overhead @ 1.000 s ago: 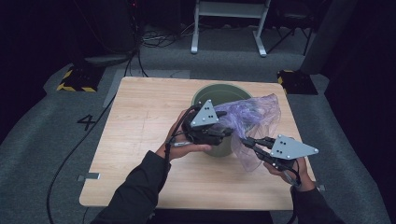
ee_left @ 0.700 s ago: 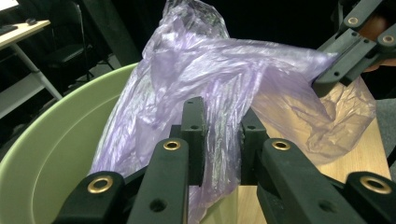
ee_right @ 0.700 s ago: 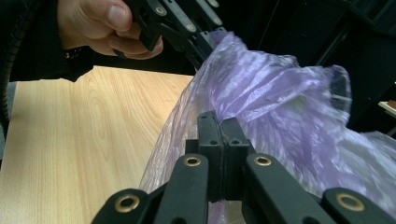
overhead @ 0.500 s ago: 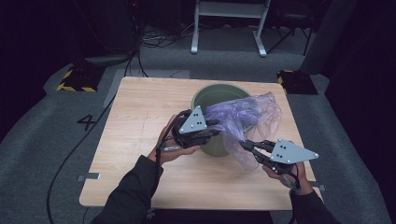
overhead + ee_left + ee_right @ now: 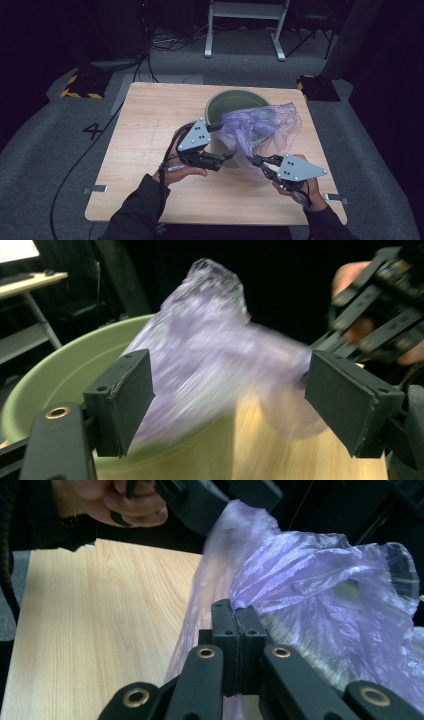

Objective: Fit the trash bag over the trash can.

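A pale green bucket [image 5: 226, 101] stands on the wooden table [image 5: 150, 115], with a crumpled purple plastic bag [image 5: 265, 127] draped over its right front rim. My left gripper [image 5: 224, 141] sits against the bucket's front left side. Its jaws have just been opening and now stand wide, with the blurred bag [image 5: 210, 340] between them but untouched by the pads, above the bucket rim [image 5: 60, 375]. My right gripper [image 5: 252, 160] is shut on a gathered edge of the bag [image 5: 320, 580], pinched at the tips of the right gripper [image 5: 234, 612] near the table's front right.
Bare tabletop lies left of the bucket [image 5: 100, 610]. The other hand [image 5: 115, 500] is close ahead in the right gripper view. On the floor are cables [image 5: 160, 42], a white stand [image 5: 245, 20] behind the table and a yellow-black striped block [image 5: 80, 87] at the left.
My left gripper has slid leftward and toward me off the bucket's rim and its jaws have spread, letting go of the bag. The right gripper has stayed put, still pinching the bag.
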